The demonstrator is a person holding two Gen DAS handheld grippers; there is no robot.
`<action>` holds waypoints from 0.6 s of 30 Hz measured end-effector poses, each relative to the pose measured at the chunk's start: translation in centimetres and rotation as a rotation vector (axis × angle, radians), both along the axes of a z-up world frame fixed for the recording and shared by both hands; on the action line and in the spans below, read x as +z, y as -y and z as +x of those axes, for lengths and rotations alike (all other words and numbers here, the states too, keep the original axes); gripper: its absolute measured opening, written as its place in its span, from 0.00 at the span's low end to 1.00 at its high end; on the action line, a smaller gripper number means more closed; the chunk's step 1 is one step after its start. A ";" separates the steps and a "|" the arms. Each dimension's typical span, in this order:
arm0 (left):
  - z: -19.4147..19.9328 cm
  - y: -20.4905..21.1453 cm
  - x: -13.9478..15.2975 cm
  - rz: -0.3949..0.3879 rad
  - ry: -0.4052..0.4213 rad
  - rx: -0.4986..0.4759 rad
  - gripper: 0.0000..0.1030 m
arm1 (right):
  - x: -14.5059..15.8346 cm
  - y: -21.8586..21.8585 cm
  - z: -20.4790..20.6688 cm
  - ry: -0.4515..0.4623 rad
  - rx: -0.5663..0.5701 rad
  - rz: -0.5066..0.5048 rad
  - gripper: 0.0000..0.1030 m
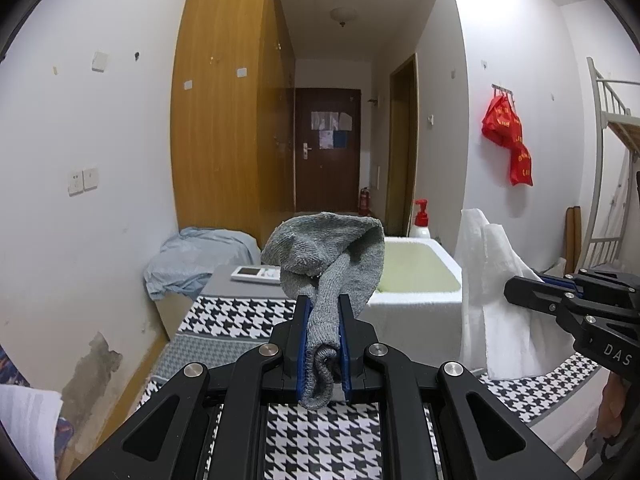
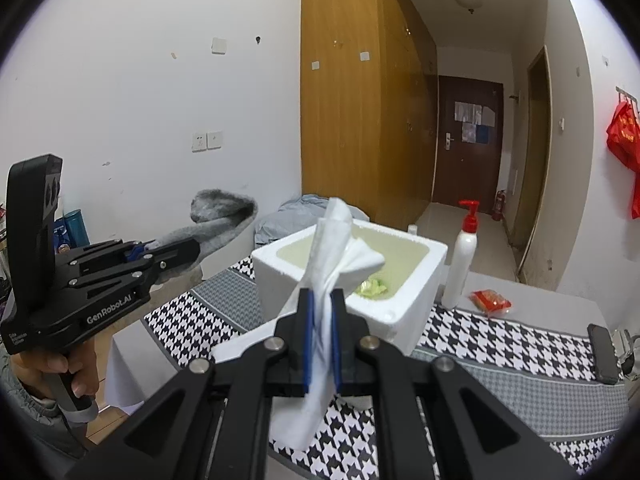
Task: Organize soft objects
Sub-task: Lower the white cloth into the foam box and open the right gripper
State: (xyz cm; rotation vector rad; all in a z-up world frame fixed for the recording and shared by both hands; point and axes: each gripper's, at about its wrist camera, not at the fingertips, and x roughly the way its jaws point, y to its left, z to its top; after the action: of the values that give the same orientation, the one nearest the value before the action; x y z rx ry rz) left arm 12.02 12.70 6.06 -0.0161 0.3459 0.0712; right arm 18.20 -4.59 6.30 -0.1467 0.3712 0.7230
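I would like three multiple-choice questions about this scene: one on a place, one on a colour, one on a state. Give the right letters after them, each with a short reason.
1. Where does the pump bottle stand?
A. inside the foam box
B. on the table beside the foam box
C. on the floor

2. What colour is the sock?
A. red
B. grey
C. blue

3. In what state is the right gripper?
A. open and empty
B. shut on the white cloth
C. shut on the bottle

Answers:
1 B, the bottle rests on the tablecloth to the right of the box.
2 B, its knit shows grey in both views.
3 B, the jaws pinch the cloth, as the left gripper pinches the sock.
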 end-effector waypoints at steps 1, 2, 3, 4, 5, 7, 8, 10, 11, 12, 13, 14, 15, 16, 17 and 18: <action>0.3 -0.1 0.1 -0.002 -0.001 -0.001 0.13 | 0.1 -0.1 0.2 0.001 -0.002 0.000 0.10; 0.5 -0.2 0.2 -0.002 -0.001 -0.002 0.13 | 0.3 -0.1 0.4 0.003 -0.004 0.000 0.10; 0.6 -0.2 0.3 0.001 -0.001 -0.005 0.13 | 0.4 -0.1 0.5 0.004 -0.004 0.000 0.10; 0.8 -0.1 0.4 0.002 -0.001 -0.006 0.13 | 0.6 -0.1 0.7 0.004 -0.005 0.001 0.10; 1.0 -0.2 0.5 0.003 -0.002 -0.008 0.13 | 0.7 -0.1 0.9 0.004 -0.007 0.003 0.10; 1.4 -0.3 0.6 0.003 -0.003 -0.012 0.13 | 1.0 -0.2 1.3 0.005 -0.012 0.003 0.10; 1.7 -0.4 0.6 0.003 -0.005 -0.012 0.13 | 1.1 -0.2 1.5 0.006 -0.013 0.003 0.10; 2.0 -0.4 0.7 0.002 -0.006 -0.016 0.13 | 1.2 -0.3 1.9 0.005 -0.018 0.003 0.10; 2.3 -0.4 0.8 0.003 -0.007 -0.021 0.13 | 1.3 -0.4 2.2 0.004 -0.020 0.003 0.10; 2.4 -0.4 0.9 0.003 -0.006 -0.023 0.13 | 1.4 -0.4 2.3 0.005 -0.022 0.003 0.10; 2.5 -0.4 0.9 0.004 -0.003 -0.025 0.13 | 1.5 -0.4 2.5 0.005 -0.024 0.004 0.10; 2.7 -0.4 1.0 0.005 -0.001 -0.027 0.13 | 1.6 -0.4 2.7 0.005 -0.025 0.004 0.10; 3.0 -0.4 1.1 0.005 0.000 -0.030 0.13 | 1.6 -0.4 2.9 0.005 -0.026 0.004 0.10; 3.2 -0.4 1.1 0.005 -0.002 -0.034 0.13 | 1.7 -0.4 3.1 0.004 -0.027 0.003 0.10; 3.3 -0.4 1.1 0.004 -0.003 -0.037 0.13 | 1.7 -0.5 3.2 0.003 -0.029 0.003 0.10; 3.6 -0.4 1.2 0.002 -0.003 -0.040 0.13 | 1.8 -0.5 3.5 0.003 -0.031 0.002 0.10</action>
State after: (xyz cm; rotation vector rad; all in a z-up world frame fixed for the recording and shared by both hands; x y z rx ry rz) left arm 15.57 13.07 7.26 -0.0066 0.3494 0.0318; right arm 21.67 -4.08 8.12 -0.1403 0.3690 0.6927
